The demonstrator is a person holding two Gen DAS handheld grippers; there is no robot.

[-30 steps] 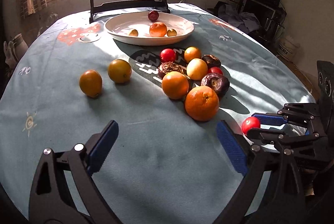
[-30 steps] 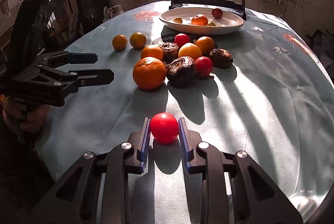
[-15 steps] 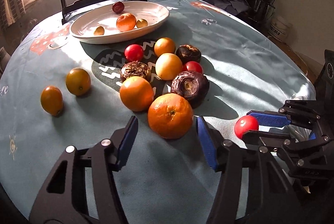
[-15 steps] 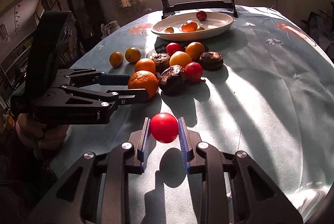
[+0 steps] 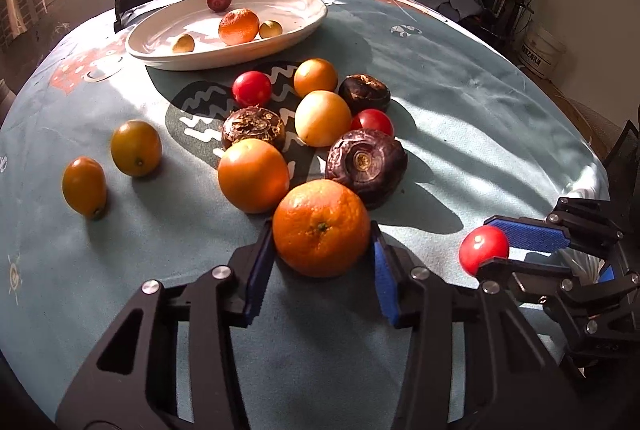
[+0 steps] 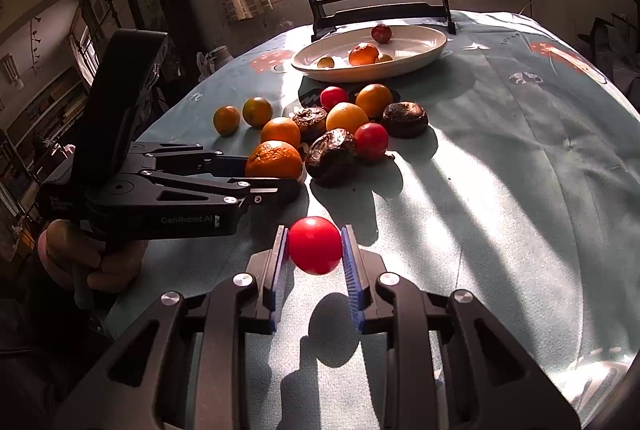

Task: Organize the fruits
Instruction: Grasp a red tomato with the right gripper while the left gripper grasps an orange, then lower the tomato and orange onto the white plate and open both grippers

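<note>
Left wrist view: the left claw (image 5: pixel 322 258) angles down at the surface (image 5: pixel 480 117), its jaws closing around the big orange (image 5: pixel 321 228), whose stem dimple faces the camera; the blue pads sit at its flanks, touching or nearly so. Behind it lies a heap of fruit, and farther back a white plate (image 5: pixel 304 25) holds four pieces. At the right edge the right claw (image 5: pixel 496 250) comes in sideways, pinching a red tomato (image 5: pixel 483 250). Right wrist view: the right claw (image 6: pixel 315 250) tilts downward, pads pressed on the round tomato (image 6: pixel 315 245), lifted above its shadow. A hand (image 6: pixel 86 258) grips the left claw's handle at left.
</note>
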